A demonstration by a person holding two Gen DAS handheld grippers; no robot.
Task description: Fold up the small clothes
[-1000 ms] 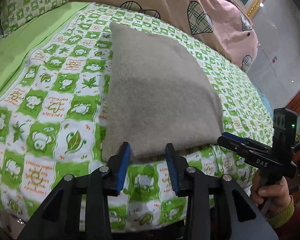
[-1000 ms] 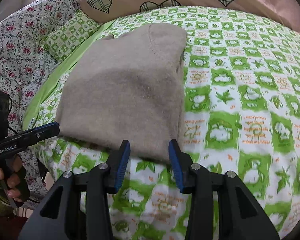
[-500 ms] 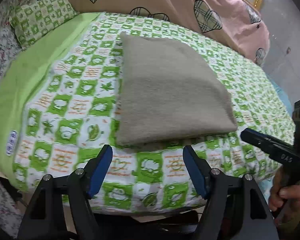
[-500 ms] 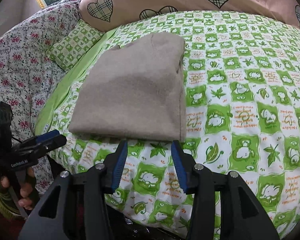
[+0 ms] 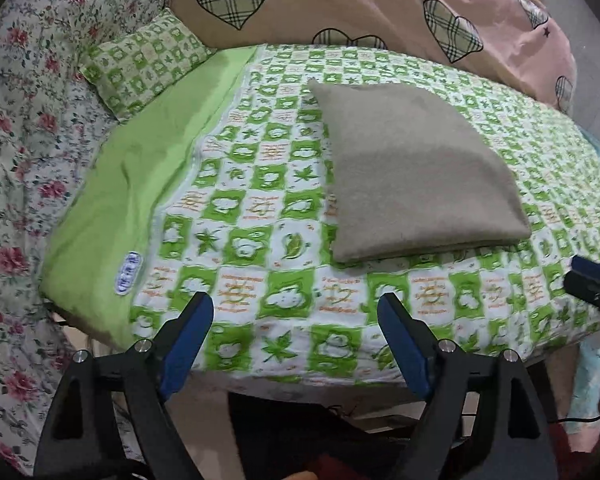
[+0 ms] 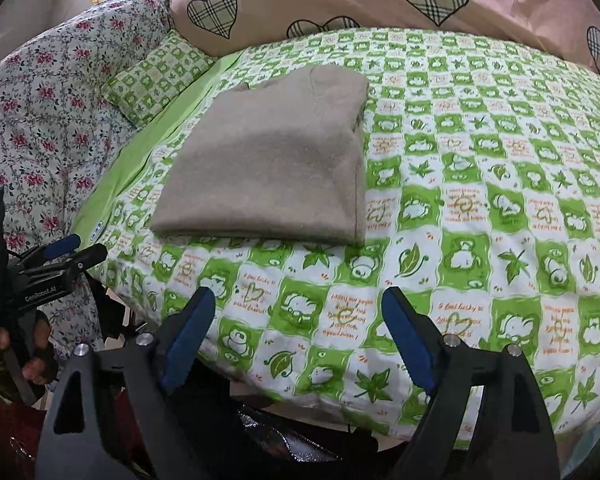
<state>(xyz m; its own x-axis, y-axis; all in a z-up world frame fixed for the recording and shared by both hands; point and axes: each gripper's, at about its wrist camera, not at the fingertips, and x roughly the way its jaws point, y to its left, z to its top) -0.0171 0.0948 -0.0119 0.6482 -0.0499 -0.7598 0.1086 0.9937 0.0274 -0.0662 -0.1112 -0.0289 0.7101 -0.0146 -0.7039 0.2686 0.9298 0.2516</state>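
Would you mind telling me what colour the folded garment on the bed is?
The folded garment is plain greyish beige, with no pattern; the right wrist view shows it best.

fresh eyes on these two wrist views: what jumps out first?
The folded beige garment lies flat in a neat rectangle on the green-and-white checked bedspread, near its front edge. Next come the pink quilt with plaid hearts heaped behind it and the floral bedding to the left. Both the left hand-held gripper and the right hand-held gripper hang open, short of the garment and holding nothing.
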